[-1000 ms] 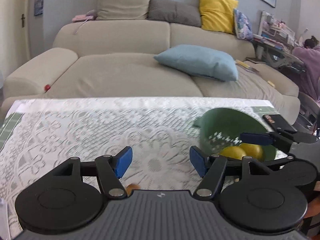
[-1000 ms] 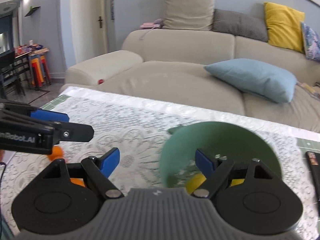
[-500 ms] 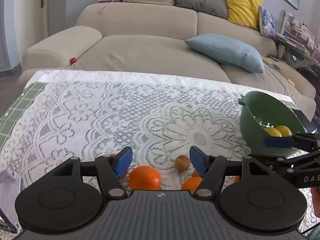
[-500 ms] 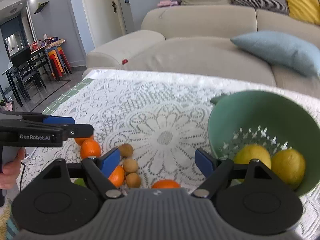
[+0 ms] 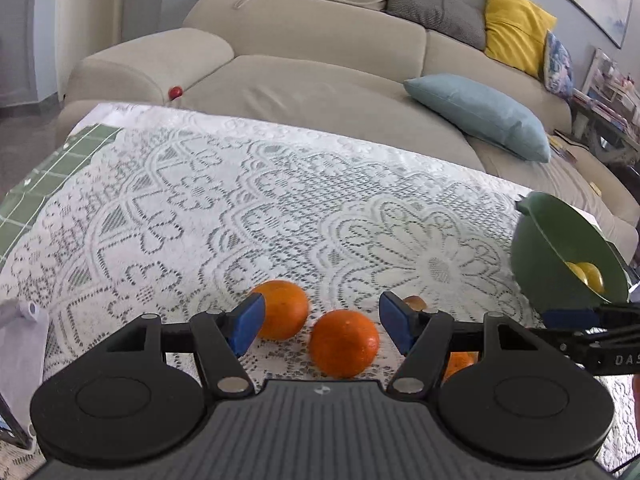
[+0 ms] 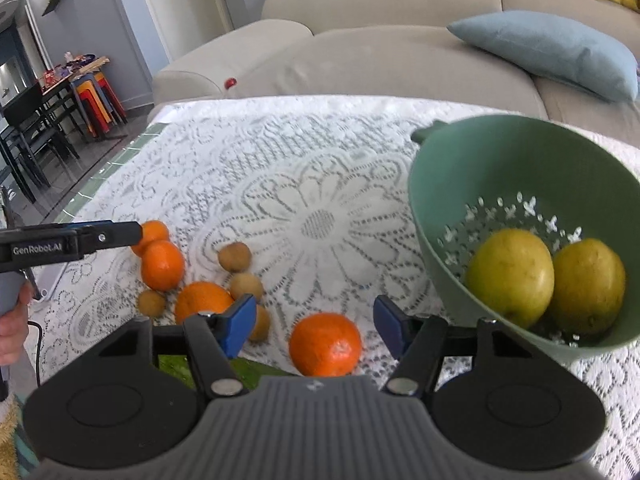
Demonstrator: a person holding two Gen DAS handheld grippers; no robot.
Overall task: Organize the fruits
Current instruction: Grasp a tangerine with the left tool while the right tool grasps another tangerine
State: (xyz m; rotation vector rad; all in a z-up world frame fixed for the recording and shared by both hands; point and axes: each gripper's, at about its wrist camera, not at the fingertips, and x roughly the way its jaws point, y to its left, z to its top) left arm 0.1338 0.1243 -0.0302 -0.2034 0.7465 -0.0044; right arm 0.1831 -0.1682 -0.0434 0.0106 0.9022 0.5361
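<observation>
Both sets of jaws spread apart and gripping nothing, left gripper (image 5: 320, 318) over two oranges (image 5: 344, 343) on the lace-covered desk (image 5: 240, 208), right gripper (image 6: 315, 326) above another orange (image 6: 325, 344), green colander (image 6: 448, 184) with two yellow fruits (image 6: 510, 278) at 2 o'clock.

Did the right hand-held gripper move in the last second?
Yes. The right hand-held gripper drew back from the green colander, which now sits to its right.

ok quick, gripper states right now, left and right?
Left gripper: open, holding nothing, an orange lying between its fingers.
Right gripper: open, empty, another orange between its fingers.
</observation>
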